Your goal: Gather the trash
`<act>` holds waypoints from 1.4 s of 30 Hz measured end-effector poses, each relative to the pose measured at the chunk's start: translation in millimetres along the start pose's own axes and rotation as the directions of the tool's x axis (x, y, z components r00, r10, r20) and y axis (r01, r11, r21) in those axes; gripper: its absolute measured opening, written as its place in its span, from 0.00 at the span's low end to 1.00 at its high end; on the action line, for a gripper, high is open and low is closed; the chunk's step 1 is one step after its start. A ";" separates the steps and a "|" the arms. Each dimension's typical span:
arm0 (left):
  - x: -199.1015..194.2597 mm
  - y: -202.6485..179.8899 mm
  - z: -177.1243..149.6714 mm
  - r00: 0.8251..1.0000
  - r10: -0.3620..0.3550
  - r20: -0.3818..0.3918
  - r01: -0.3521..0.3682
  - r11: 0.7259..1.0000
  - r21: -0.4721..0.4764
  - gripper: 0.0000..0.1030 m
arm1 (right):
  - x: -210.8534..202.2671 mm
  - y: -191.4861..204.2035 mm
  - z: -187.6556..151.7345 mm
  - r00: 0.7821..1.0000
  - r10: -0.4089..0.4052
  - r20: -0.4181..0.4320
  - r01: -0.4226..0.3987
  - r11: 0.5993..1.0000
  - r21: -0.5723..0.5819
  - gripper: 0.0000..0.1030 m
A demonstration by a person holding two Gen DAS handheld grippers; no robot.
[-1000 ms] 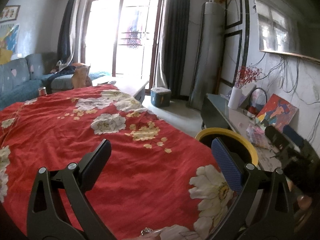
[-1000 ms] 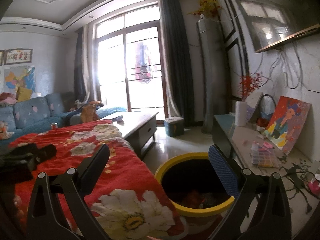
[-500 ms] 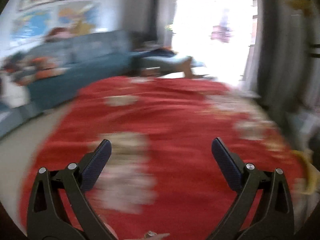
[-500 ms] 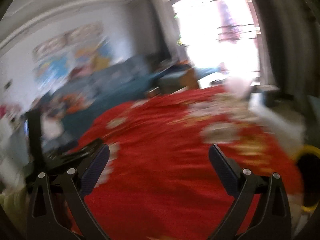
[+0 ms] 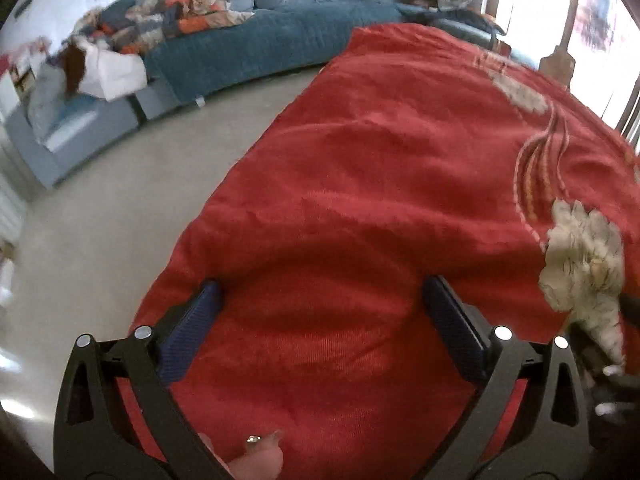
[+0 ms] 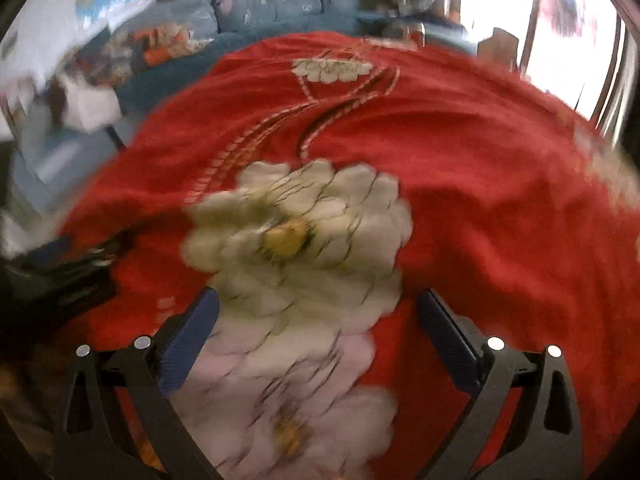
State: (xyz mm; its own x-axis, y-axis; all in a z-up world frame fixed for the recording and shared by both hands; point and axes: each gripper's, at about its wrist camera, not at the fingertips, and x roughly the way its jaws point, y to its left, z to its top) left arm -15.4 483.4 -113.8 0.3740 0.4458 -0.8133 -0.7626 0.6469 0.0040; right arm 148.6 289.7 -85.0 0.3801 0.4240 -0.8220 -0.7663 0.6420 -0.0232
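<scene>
Trash: none identifiable in either now view; no bin in frame either. Location of the task's thing cannot be given from these views.
Left gripper (image 5: pixel 320 300): jaws spread wide, nothing between the pads; blue ribbed pads at lower left and lower right of the frame.
Right gripper (image 6: pixel 318 308): jaws spread wide, nothing held; view is motion-blurred.
Left pose: angled down at the red cloth (image 5: pixel 380 200), close above it; whether the pads touch the fabric cannot be told. A fingertip (image 5: pixel 256 458) of the holding hand shows at the bottom edge.
Right pose: angled down, close over the large white flower print (image 6: pixel 300 240) at frame centre. A dark gripper body, apparently the left tool, lies at the left edge of the right wrist view.
Surface: red cloth with floral print fills the centre and right of both frames; it appears free of loose items where visible.
Surroundings: grey floor (image 5: pixel 100 200) at left of the left wrist view; blue sofa (image 5: pixel 260 40) piled with clothing across the upper left; bright window at upper right.
Progress: not settled. A cloth with no litter in view fits either collection finished here or litter lying outside the frame.
Remaining: cannot be judged; no target is visible for either gripper.
</scene>
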 end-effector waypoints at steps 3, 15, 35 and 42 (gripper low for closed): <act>-0.7 1.6 -2.3 1.000 0.011 0.002 -0.011 1.000 0.007 0.91 | -3.3 -0.4 -2.8 1.000 -0.009 0.010 0.009 1.000 -0.001 0.95; -1.7 -0.9 -3.3 1.000 0.012 0.001 -0.012 1.000 0.008 0.91 | -2.3 -7.6 -6.6 1.000 -0.003 0.010 0.003 1.000 0.004 0.95; 1.2 -19.1 -7.9 0.994 0.110 0.011 -0.110 0.994 0.021 0.91 | -2.1 -7.6 -5.7 1.000 -0.004 0.011 0.004 1.000 0.003 0.95; 3.1 -9.3 -8.9 0.999 0.043 -0.003 -0.043 0.999 -0.025 0.91 | -2.3 -6.6 -7.5 1.000 -0.005 0.011 0.005 1.000 0.003 0.95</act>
State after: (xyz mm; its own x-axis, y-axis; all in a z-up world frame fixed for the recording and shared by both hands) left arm -11.8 473.3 -121.5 0.3394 0.4715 -0.8140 -0.7912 0.6111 0.0241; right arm 148.9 279.7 -87.3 0.3892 0.4280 -0.8157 -0.7629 0.6460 -0.0251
